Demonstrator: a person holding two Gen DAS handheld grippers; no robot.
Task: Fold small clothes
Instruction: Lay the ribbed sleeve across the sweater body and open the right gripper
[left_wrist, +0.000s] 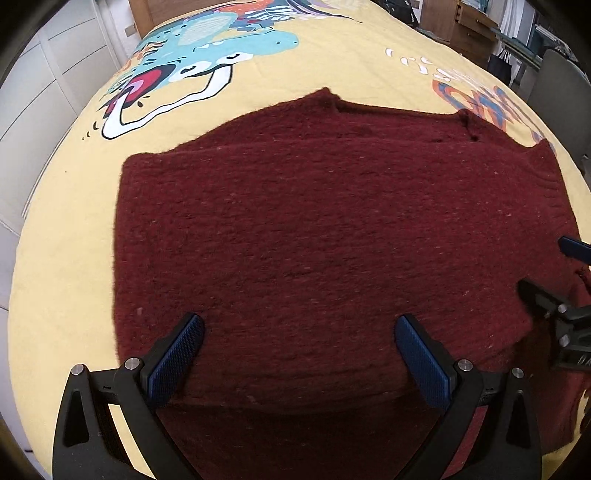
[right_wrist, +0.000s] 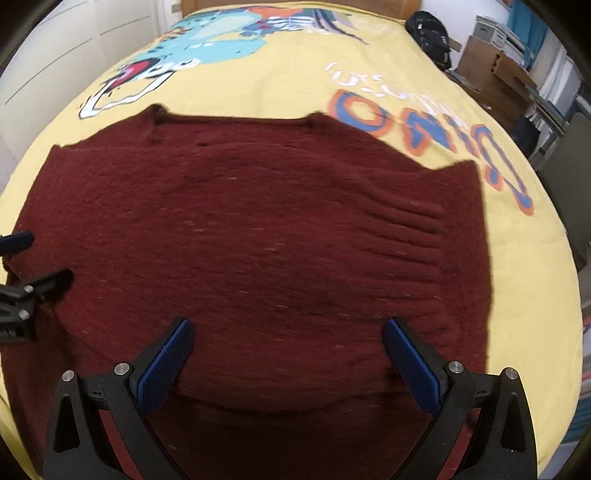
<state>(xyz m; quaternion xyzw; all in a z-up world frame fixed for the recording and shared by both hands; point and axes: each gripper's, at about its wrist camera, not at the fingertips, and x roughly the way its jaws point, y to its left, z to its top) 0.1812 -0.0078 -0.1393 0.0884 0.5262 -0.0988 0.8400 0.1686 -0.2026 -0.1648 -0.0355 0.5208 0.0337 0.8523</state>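
Observation:
A dark red knitted sweater (left_wrist: 314, 229) lies spread flat on the yellow bedspread (left_wrist: 74, 229), neckline at the far side; it also shows in the right wrist view (right_wrist: 258, 229). Both sleeves look folded in over the body. My left gripper (left_wrist: 299, 332) is open and empty, hovering over the sweater's near left part. My right gripper (right_wrist: 288, 336) is open and empty over the near right part. Each gripper shows at the edge of the other's view: the right gripper (left_wrist: 546, 266) and the left gripper (right_wrist: 40, 254).
The bedspread (right_wrist: 535, 295) carries a cartoon dinosaur print (left_wrist: 207, 55) and lettering (right_wrist: 424, 125). White cupboards (left_wrist: 55, 74) stand at the left. A wooden dresser (left_wrist: 465, 26), cardboard boxes (right_wrist: 491, 70) and a black bag (right_wrist: 428, 33) stand at the right beyond the bed.

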